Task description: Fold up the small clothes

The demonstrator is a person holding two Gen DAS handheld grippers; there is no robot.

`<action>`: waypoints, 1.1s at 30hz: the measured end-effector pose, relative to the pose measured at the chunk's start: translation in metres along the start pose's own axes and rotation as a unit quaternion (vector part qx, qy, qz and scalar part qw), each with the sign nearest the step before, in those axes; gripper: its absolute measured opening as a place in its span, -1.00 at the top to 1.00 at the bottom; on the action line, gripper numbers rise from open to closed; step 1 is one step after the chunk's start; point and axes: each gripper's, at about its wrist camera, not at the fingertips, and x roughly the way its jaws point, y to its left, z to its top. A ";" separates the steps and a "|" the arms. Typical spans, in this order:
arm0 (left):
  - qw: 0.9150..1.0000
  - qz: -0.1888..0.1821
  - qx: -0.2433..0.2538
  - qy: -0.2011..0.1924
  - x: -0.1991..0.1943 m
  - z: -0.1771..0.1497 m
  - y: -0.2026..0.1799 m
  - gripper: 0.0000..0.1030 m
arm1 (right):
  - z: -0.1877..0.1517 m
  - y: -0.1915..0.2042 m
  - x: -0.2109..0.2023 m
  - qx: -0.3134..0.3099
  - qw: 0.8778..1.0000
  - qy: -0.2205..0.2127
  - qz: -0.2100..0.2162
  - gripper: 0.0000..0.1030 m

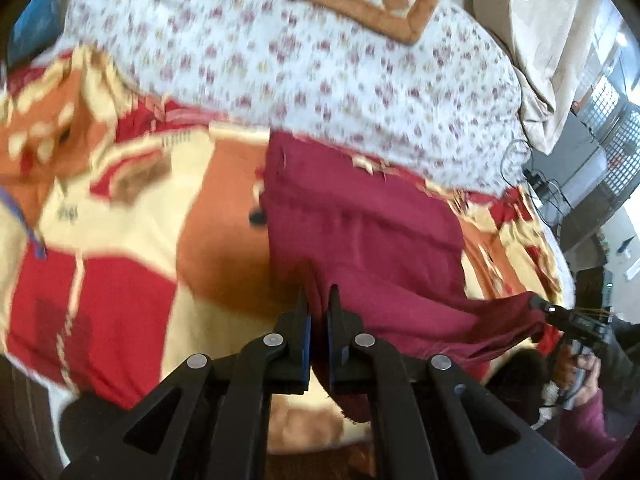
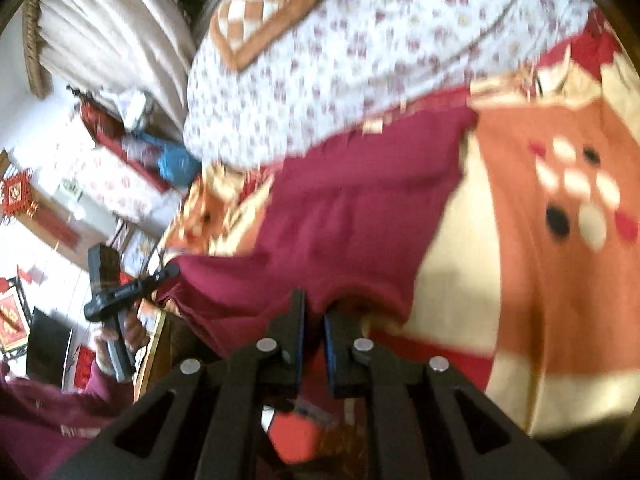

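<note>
The right gripper (image 2: pixel 314 304) pinches the near edge of a dark maroon cloth garment (image 2: pixel 352 208) spread over a red, orange and cream patterned blanket (image 2: pixel 540 280). The left gripper (image 2: pixel 170 271) grips its far corner.

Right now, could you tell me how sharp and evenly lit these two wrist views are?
Left wrist view: the left gripper is crisp, while the maroon garment and floral quilt smear with motion blur. Right wrist view: the right gripper is sharp, the deer-print blanket soft, and the far-left room washed out. Both bend at the rim.
</note>
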 end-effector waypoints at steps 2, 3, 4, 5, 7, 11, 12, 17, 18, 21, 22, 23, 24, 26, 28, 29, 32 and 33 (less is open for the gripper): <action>1.000 0.015 0.013 -0.018 0.002 0.011 -0.006 1.00 | 0.013 0.003 0.003 -0.003 1.000 -0.014 0.000 0.85; 0.999 0.018 0.017 -0.022 0.003 0.015 -0.008 1.00 | 0.018 0.004 0.004 -0.007 1.000 -0.017 -0.005 0.85; 0.999 0.023 0.022 -0.025 0.006 0.018 -0.012 1.00 | 0.022 0.005 0.005 -0.011 1.000 -0.017 -0.009 0.85; 0.999 0.026 0.025 -0.026 0.008 0.018 -0.014 1.00 | 0.025 0.007 0.007 -0.015 1.000 -0.018 -0.014 0.85; 0.998 0.039 0.033 -0.027 0.013 0.017 -0.017 1.00 | 0.028 0.007 0.007 -0.015 1.000 -0.017 -0.019 0.85; 0.998 0.044 0.030 -0.020 0.022 0.015 -0.015 1.00 | 0.025 0.000 0.002 -0.002 1.000 -0.019 -0.025 0.85; 0.998 0.044 0.029 -0.019 0.022 0.014 -0.014 1.00 | 0.025 -0.002 0.002 0.000 0.999 -0.018 -0.026 0.85; 0.998 0.046 0.030 -0.021 0.021 0.014 -0.013 1.00 | 0.024 -0.003 0.002 -0.001 0.999 -0.017 -0.027 0.85; 0.998 0.046 0.029 -0.021 0.021 0.014 -0.013 1.00 | 0.024 -0.001 0.002 -0.003 0.999 -0.016 -0.028 0.85; 0.998 0.047 0.030 -0.021 0.020 0.013 -0.012 1.00 | 0.023 0.002 0.001 -0.005 0.999 -0.016 -0.028 0.85; 0.998 0.047 0.029 -0.020 0.020 0.012 -0.011 1.00 | 0.022 0.002 0.000 -0.004 0.999 -0.015 -0.028 0.85; 0.998 0.046 0.029 -0.020 0.019 0.011 -0.010 1.00 | 0.022 0.002 0.001 -0.003 0.999 -0.015 -0.028 0.85; 0.998 0.046 0.029 -0.019 0.019 0.010 -0.009 1.00 | 0.022 0.002 0.000 -0.004 0.999 -0.015 -0.028 0.85; 0.998 0.046 0.028 -0.016 0.018 0.007 -0.008 1.00 | 0.021 0.004 0.000 -0.002 0.999 -0.013 -0.029 0.85; 0.998 0.046 0.028 -0.014 0.018 0.005 -0.008 1.00 | 0.019 0.005 0.001 -0.001 1.000 -0.010 -0.030 0.85; 0.998 0.046 0.028 -0.013 0.018 0.004 -0.008 1.00 | 0.019 0.005 0.001 -0.001 0.999 -0.009 -0.030 0.85; 0.998 0.046 0.028 -0.013 0.017 0.003 -0.009 1.00 | 0.016 0.006 0.000 -0.002 1.000 -0.008 -0.030 0.85; 0.998 0.046 0.028 -0.013 0.017 0.003 -0.009 1.00 | 0.016 0.006 0.000 -0.003 1.000 -0.007 -0.029 0.85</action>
